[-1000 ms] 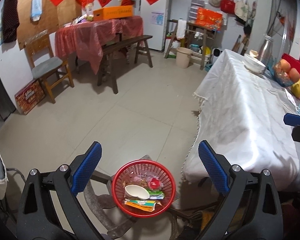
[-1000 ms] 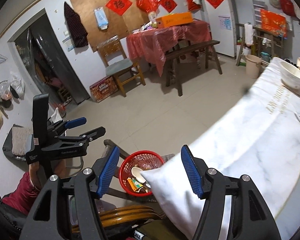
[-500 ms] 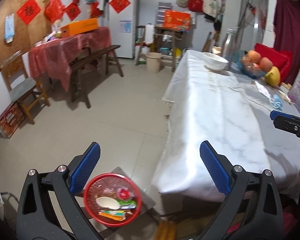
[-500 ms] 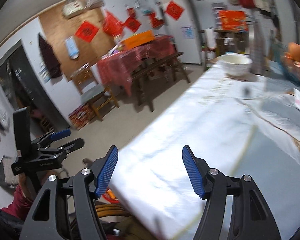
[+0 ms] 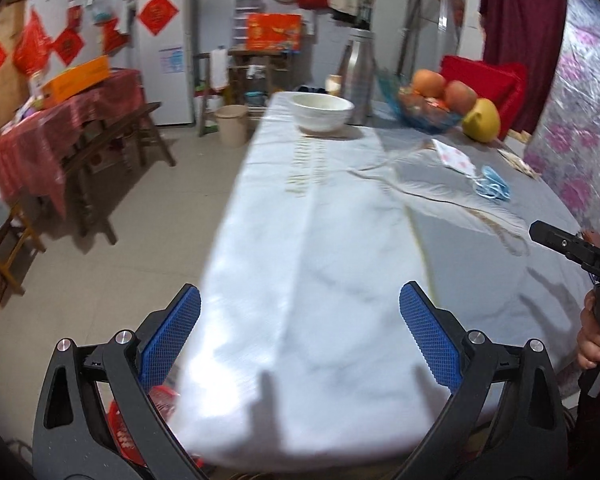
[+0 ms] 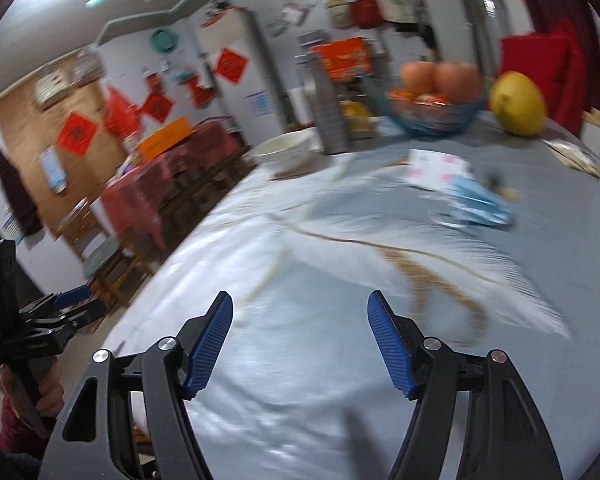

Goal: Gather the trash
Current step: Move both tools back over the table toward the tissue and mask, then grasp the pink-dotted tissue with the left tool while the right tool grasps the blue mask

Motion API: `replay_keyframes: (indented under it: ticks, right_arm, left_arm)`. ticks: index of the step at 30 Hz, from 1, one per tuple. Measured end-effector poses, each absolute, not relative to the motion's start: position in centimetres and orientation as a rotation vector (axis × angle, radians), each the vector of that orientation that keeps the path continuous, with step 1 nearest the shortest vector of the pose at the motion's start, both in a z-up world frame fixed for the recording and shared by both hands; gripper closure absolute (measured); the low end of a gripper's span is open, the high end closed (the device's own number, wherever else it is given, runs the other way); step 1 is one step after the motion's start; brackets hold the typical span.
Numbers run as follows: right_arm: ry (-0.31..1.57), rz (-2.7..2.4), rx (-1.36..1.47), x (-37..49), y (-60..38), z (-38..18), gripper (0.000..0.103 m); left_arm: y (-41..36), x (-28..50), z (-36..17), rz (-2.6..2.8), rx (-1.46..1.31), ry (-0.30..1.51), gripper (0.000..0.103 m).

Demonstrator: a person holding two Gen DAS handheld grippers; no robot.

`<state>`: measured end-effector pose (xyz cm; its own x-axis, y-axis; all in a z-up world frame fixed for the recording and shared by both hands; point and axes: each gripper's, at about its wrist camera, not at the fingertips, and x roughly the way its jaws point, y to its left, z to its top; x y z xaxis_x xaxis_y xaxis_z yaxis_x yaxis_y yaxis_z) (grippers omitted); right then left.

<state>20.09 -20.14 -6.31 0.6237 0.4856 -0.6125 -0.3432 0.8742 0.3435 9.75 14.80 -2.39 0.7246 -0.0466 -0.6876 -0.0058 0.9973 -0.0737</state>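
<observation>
Over the near end of the cloth-covered surface point(image 5: 320, 248) both grippers tilt downward, nothing between their blue pads. From the left wrist view, the left gripper point(image 5: 300, 340) has its jaws spread wide, one finger past the surface's edge above the red basket point(image 5: 156, 404) below. The right gripper point(image 6: 300, 338) points further across the cloth, jaws apart and opening wider. Ahead of it lie the trash pieces: a blue face mask point(image 6: 478, 202) and a white patterned one point(image 6: 440, 168), touching, near the fruit bowl point(image 6: 436, 118). A hand point(image 5: 590, 340) grips the right handle.
</observation>
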Motion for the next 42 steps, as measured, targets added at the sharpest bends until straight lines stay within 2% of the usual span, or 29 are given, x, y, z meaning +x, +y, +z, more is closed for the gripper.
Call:
replay_keyframes:
  ticks: [9,12,18,27,28,29,30,31,42]
  right_arm:
    - [0.778,0.344,0.256,23.8,-26.6,-8.5,0.032]
    - [0.791,0.327,0.224,25.7,-26.8,-8.6,0.026]
    - [0.825,0.298,0.163,31.1,-26.9,-8.7,0.021]
    - [0.935,0.284,0.118,37.2,-27.1,-11.0,0.021]
    - [0.942,0.282,0.114,37.4,-27.2,-11.4,0.022]
    - [0.943,0.278,0.111,37.4,-27.2,-11.6,0.038]
    - [0.949,0.278,0.103,37.6,-27.3,-11.9,0.07]
    - [0.961,0.283,0.105,37.7,-27.4,-12.1,0.088]
    - [0.748,0.132,0.317,34.9,-34.9,-7.7,0.089]
  left_arm:
    - [9.4,15.9,-3.4,-0.136,-0.06,0.802,0.007]
    - [8.3,17.7,-3.8,-0.153,-0.062,0.816,0.007]
    - [7.2,20.7,-4.1,-0.165,-0.069,0.839,0.007]
    - [5.5,25.1,-4.0,-0.167,-0.037,0.852,0.007]
    - [5.2,25.7,-3.9,-0.173,-0.036,0.852,0.007]
    - [4.9,26.3,-3.9,-0.18,-0.035,0.853,0.007]
    - [4.5,27.0,-3.9,-0.187,-0.032,0.853,0.007]
    - [4.0,27.6,-3.8,-0.192,-0.03,0.852,0.007]
    - [-4.0,35.7,-5.4,-0.285,0.01,0.883,0.007]
